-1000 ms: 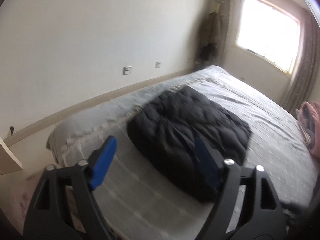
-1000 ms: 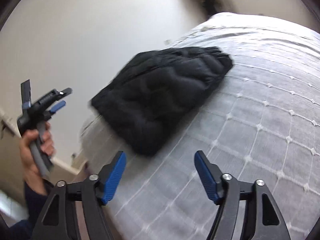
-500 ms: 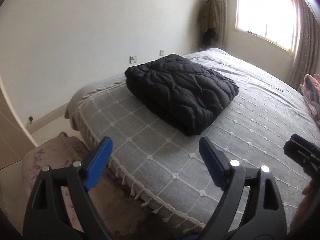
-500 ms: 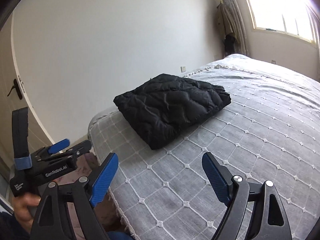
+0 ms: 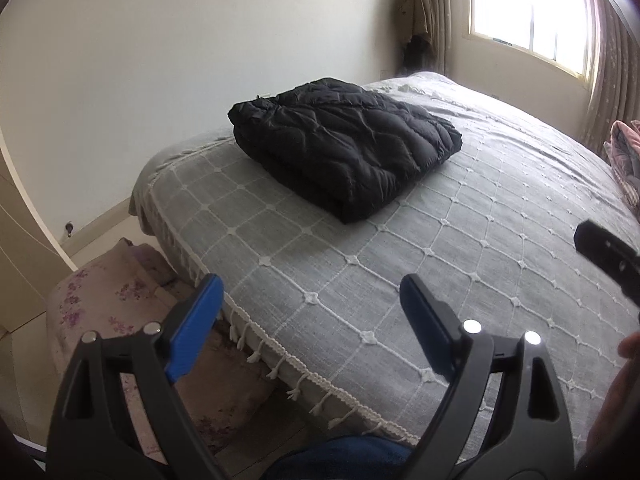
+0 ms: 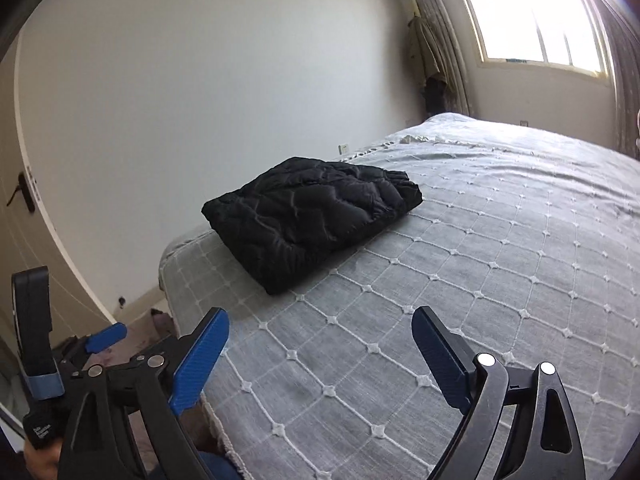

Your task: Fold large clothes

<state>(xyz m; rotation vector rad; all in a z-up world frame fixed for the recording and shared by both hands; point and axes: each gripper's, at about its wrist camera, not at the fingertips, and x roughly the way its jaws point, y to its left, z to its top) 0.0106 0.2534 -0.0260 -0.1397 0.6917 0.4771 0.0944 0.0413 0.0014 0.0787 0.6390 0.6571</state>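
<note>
A black quilted jacket [image 5: 344,144] lies folded into a thick rectangle on the grey quilted bedspread [image 5: 460,248], near the bed's left corner. It also shows in the right wrist view [image 6: 308,220]. My left gripper [image 5: 310,312] is open and empty, held back over the bed's near edge, well short of the jacket. My right gripper [image 6: 320,344] is open and empty, over the bedspread [image 6: 480,280], also well short of the jacket. The left gripper shows at the lower left of the right wrist view [image 6: 72,360].
A white wall runs behind the bed. A window [image 5: 528,12] with curtains is at the far right. A floral cushioned stool [image 5: 112,312] stands by the bed's fringed corner. Pink bedding [image 5: 624,160] lies at the right edge. A door with a handle [image 6: 24,196] is at left.
Both grippers have drawn back and away from the folded jacket, toward the bed's near edge. The jacket lies still. Both stay open.
</note>
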